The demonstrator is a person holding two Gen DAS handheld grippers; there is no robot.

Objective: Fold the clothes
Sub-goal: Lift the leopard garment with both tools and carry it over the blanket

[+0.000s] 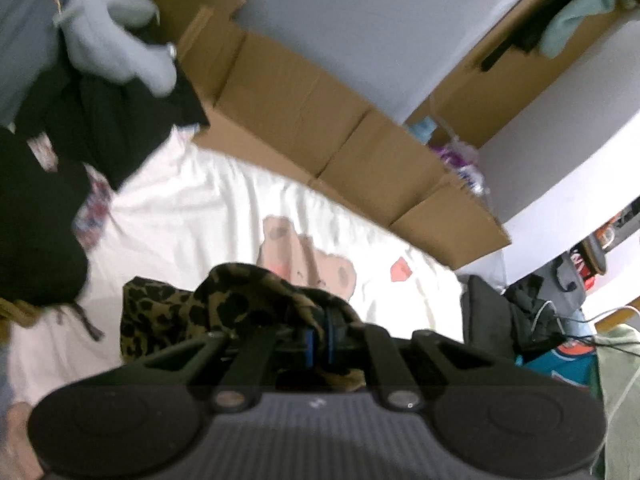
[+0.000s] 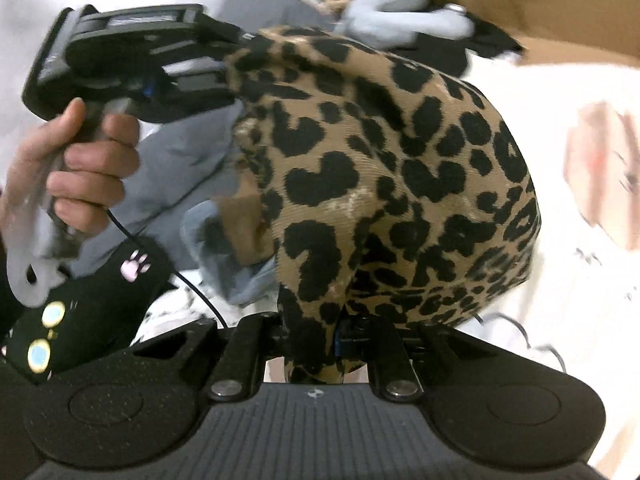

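A leopard-print garment (image 2: pixel 400 160) hangs bunched between my two grippers above a white sheet (image 2: pixel 560 80) with a bear print. In the right wrist view my right gripper (image 2: pixel 316 332) is shut on the garment's lower edge, and cloth pokes out behind the jaws. At the upper left of that view a hand (image 2: pixel 80 176) holds my left gripper (image 2: pixel 230 68), clamped on the garment's top corner. In the left wrist view the left gripper (image 1: pixel 320 336) is shut on a fold of the leopard-print garment (image 1: pixel 180 312), which drapes down onto the sheet (image 1: pixel 200 208).
Brown cardboard boxes (image 1: pixel 304 108) line the far side of the sheet. Black clothes (image 1: pixel 100 120) and a grey plush toy (image 1: pixel 116 40) lie at the upper left. A black cat-print cloth (image 2: pixel 92 300) and a thin cable (image 2: pixel 192 284) sit below the hand. Dark clutter (image 1: pixel 520 320) lies beyond the sheet's right edge.
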